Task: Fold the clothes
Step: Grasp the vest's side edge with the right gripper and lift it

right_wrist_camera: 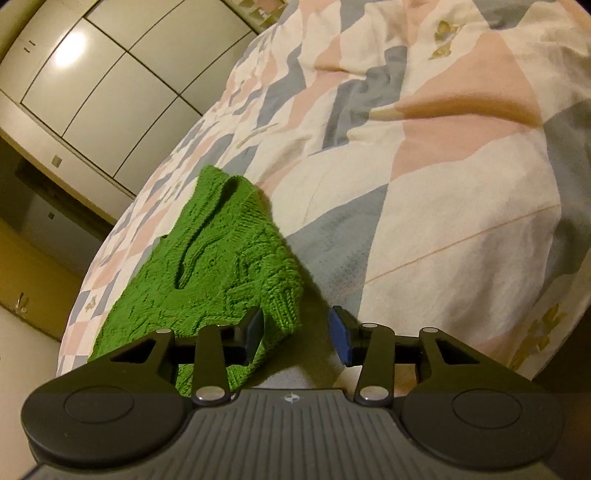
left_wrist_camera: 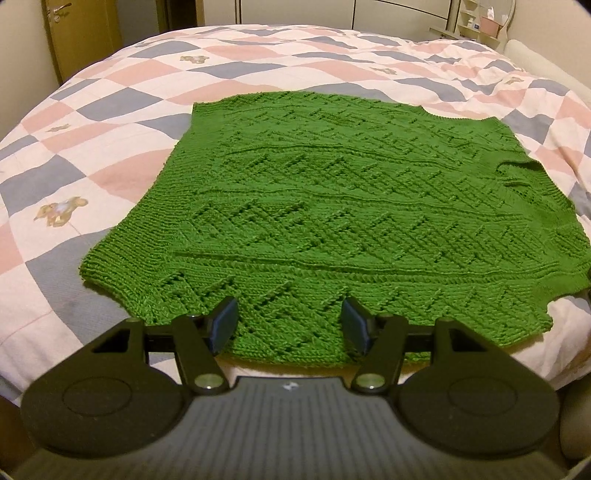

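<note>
A green knitted sweater [left_wrist_camera: 332, 206] lies flat on the bed. In the left wrist view its near edge runs under my left gripper [left_wrist_camera: 290, 325]. That gripper is open, and its blue pads [left_wrist_camera: 225, 325] stand wide apart over the knit without pinching it. In the right wrist view a ribbed corner of the sweater [right_wrist_camera: 221, 258] reaches in between the fingers of my right gripper [right_wrist_camera: 297, 334]. The corner lies close to the left pad [right_wrist_camera: 255, 330]. The right pad stands apart from the cloth, so this gripper is open.
The bed is covered by a quilt [left_wrist_camera: 110, 110] in pink, grey and white diamonds, rumpled to the right [right_wrist_camera: 424, 166]. A wooden door [left_wrist_camera: 74, 33] and a shelf [left_wrist_camera: 480, 22] stand beyond the bed. White wardrobe doors [right_wrist_camera: 110, 81] line the wall.
</note>
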{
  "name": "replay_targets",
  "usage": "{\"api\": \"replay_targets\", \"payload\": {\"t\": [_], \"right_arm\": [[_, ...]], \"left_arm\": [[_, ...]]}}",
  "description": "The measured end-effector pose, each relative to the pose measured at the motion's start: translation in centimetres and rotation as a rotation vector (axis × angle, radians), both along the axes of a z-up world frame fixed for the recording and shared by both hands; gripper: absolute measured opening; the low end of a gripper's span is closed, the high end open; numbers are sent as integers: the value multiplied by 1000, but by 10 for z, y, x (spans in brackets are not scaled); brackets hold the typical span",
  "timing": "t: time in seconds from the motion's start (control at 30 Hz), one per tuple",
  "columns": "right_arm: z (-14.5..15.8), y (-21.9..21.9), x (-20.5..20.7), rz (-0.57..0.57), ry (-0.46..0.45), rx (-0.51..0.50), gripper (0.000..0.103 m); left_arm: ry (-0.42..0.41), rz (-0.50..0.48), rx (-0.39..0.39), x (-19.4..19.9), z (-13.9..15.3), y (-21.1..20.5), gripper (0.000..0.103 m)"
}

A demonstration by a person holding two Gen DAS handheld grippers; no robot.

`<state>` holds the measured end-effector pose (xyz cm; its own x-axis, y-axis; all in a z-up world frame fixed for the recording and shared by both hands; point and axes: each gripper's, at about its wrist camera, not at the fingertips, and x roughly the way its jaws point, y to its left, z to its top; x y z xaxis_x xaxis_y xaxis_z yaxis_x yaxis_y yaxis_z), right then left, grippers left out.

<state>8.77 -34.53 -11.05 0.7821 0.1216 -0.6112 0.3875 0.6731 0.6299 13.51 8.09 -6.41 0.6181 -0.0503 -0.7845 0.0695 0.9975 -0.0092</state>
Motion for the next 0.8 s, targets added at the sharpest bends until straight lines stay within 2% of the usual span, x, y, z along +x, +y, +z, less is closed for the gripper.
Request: {"api": "replay_targets", "payload": {"t": [0.13, 0.17, 0.2, 0.23, 0.33, 0.37, 0.47, 0.57, 0.6, 0.63, 0.67, 0.77, 0.8], "right_arm": [[-1, 2, 2, 3, -1, 1, 47], [0, 3, 3, 16, -9, -6, 44], [1, 5, 4, 32, -17, -15, 33], [2, 6, 5, 43, -20, -25, 29], [4, 8, 6, 50, -22, -37, 27], [4, 8, 6, 39, -18, -29, 30], [1, 4, 4, -8, -13, -11, 45], [-2, 2, 7, -12, -17, 13, 47], [-2, 3, 9, 0, -24, 14, 40], [-1, 6, 12, 25, -31, 4, 30], [1, 10, 13, 43, -41, -17, 11], [13, 25, 13, 75, -93, -104, 10], [15, 28, 15, 83, -89, -125, 13]], "left_arm": [[-4, -1, -2, 0, 0, 2, 58], [-5, -1, -1, 0, 0, 2, 58], [-5, -1, -1, 1, -1, 2, 58], [-6, -1, -1, 1, -1, 2, 58], [-9, 3, -5, 2, 0, 5, 58], [-9, 6, -6, 2, 0, 6, 58], [-9, 15, -6, 3, -1, 9, 58], [-10, 18, -13, 4, -1, 12, 58], [-11, 17, -13, 4, -1, 12, 58], [-13, 16, -12, 4, -1, 12, 58], [-14, 16, -14, 4, -1, 13, 58], [-16, 16, -23, 3, -1, 14, 58], [-17, 17, -25, 3, -1, 15, 58]]}}
